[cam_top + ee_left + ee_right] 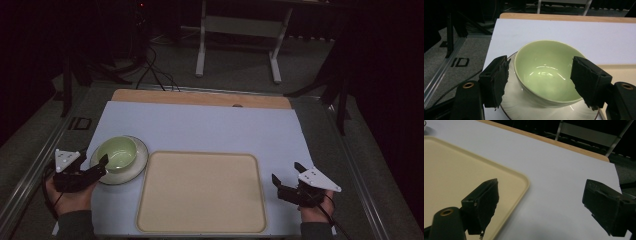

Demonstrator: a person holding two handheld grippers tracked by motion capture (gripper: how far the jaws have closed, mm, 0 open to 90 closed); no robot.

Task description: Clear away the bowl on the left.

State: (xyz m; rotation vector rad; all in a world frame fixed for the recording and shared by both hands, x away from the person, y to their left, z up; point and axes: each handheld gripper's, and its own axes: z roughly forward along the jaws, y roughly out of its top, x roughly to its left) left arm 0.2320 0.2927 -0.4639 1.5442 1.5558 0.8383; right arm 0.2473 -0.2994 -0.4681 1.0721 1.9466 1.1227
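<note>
Bowl (549,75) on saucer (511,100), between spread left gripper (544,82) jaws

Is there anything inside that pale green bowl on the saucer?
Empty. The left gripper view looks into the pale green ceramic bowl and shows only its bare glossy bottom with light reflections.

Looks like a lab or test bay: dark room, black curtains (30,45) around, white-topped work table (210,127) on metal rails (30,170), loose cables (155,75) on grey carpet, white desk frame (240,35) behind.
</note>
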